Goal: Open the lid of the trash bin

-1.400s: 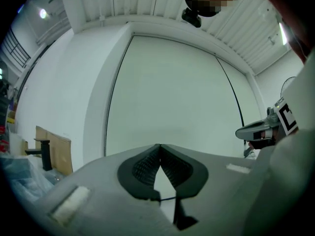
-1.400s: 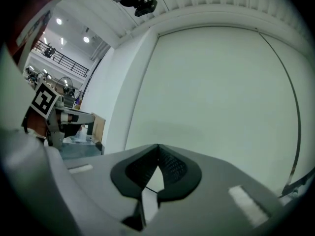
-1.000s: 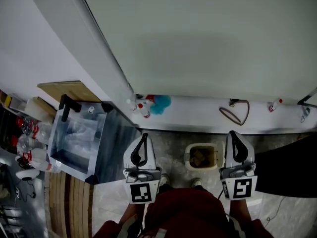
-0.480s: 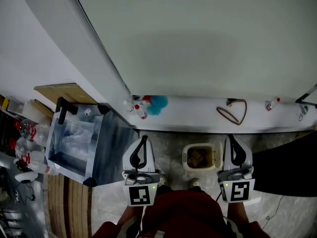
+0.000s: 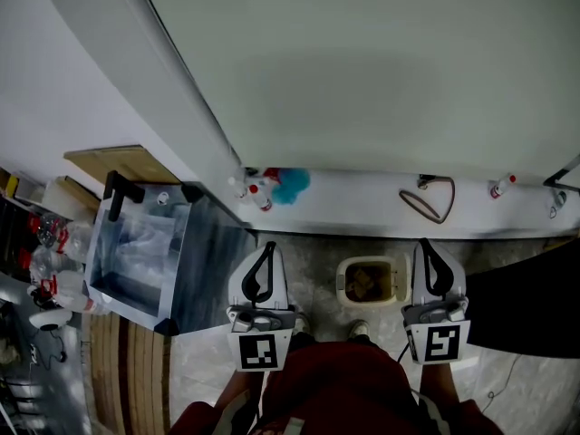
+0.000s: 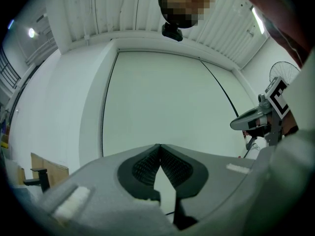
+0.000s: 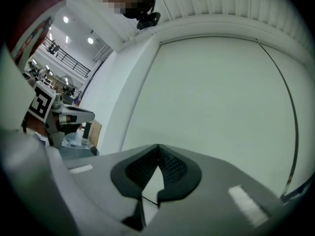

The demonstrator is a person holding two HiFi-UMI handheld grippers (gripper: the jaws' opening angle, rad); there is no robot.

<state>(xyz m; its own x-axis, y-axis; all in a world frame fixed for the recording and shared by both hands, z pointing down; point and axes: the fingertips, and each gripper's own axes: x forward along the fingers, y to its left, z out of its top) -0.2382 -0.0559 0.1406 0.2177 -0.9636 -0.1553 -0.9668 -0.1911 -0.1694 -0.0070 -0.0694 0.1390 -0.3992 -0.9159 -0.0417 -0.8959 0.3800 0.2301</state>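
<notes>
— Cream plastic, that's the bin (image 5: 367, 282). It stands on the floor (image 5: 308, 265) just ahead of my feet, between my two tools and nearer the right one.

— Is its lid up?

— I can't settle that. From above I see a pale rim round a brown middle. It could be rubbish in an open bin, or a brown lid lying flat. No raised lid shows.

— And the tools?

— The left tool (image 5: 269, 246) and the right tool (image 5: 423, 243) both hang well above the bin, pointing at the far wall (image 5: 362, 80). Each has its jaws pressed together at the tips, with nothing between them.

— So which step is this?

— It fits standing ready to reach down, or standing back from an open bin. Any reach would call for a long drop to floor level.
</notes>
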